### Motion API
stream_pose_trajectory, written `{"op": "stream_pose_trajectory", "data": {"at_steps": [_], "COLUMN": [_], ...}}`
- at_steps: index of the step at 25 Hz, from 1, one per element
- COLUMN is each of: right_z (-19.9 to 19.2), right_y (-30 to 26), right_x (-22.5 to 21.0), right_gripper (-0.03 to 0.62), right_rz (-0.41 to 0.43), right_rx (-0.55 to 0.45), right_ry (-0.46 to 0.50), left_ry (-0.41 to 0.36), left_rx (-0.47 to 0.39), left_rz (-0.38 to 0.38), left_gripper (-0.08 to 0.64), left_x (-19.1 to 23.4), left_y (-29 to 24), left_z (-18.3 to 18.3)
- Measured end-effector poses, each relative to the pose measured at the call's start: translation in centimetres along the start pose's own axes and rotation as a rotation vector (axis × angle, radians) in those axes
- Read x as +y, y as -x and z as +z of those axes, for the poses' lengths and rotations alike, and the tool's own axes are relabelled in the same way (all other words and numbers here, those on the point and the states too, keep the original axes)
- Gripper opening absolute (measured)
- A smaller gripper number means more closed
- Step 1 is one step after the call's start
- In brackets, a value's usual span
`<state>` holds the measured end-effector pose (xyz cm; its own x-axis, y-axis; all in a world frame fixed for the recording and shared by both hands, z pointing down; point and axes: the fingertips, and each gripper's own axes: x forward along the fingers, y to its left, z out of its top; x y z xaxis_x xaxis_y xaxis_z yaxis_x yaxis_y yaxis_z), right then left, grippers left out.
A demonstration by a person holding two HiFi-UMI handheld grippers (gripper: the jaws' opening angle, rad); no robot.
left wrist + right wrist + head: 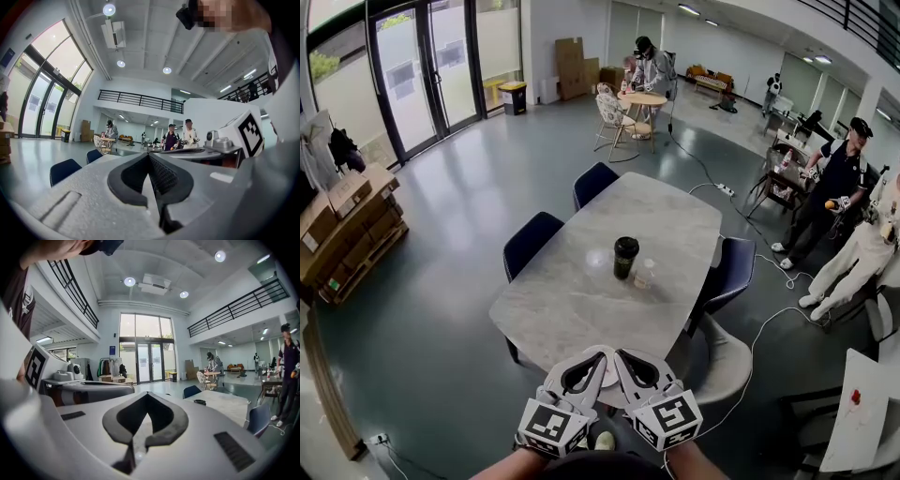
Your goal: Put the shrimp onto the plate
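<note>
**Q:** Jaws, both tools?

**A:** Both pairs are closed, tips meeting, with nothing between them. The left gripper [149, 157] shows this in its own view, with the dark pads pressed together at the point. The right gripper [147, 394] shows the same in its view. In the head view the two lie side by side at bottom centre. Their tips are just beside each other over the near edge of the table, and the marker cubes [551, 427] sit toward the person.

**Q:** Surroundings, in descending size?

**A:**
- Glass doors [422, 66], far left.
- Grey stone-patterned table [572, 300], centre, its long axis running away from the viewer.
- Dark blue chairs [531, 242], two along the table's left side and one on its right.
- A grey chair [727, 361] at the near right corner.
- Black lidded cup [625, 256], upright near the table's middle.
- Small clear bottle [644, 274], upright, just beside the cup on its right.

**Q:** Shrimp and plate?

**A:** The shrimp cannot be made out in any view. A small pale patch [607, 378] shows between the two grippers at the near table edge. Whether it is the plate cannot be told.
</note>
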<state>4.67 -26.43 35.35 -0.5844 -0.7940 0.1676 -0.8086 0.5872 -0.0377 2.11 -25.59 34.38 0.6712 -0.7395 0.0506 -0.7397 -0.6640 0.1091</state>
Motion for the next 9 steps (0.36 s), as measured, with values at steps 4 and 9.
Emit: {"op": "stream_pose_trajectory", "data": {"at_steps": [4,9], "right_z": [-0.17,-0.08], "right_y": [0.29,0.43], "right_x": [0.00,-0.52], "right_gripper": [0.000,0.000], "right_rz": [-0.003,-0.013], "right_rx": [0.005,0.005], "right_ry": [0.018,0.022], "left_ry": [0.003,0.009], "left_rx": [-0.002,-0.005], "left_rz": [-0.003,-0.009], "left_gripper": [0.008,0.008], "left_x": [-0.42,-0.67], "left_y": [-0.21,-0.57], "left_z": [-0.20,-0.18]}}
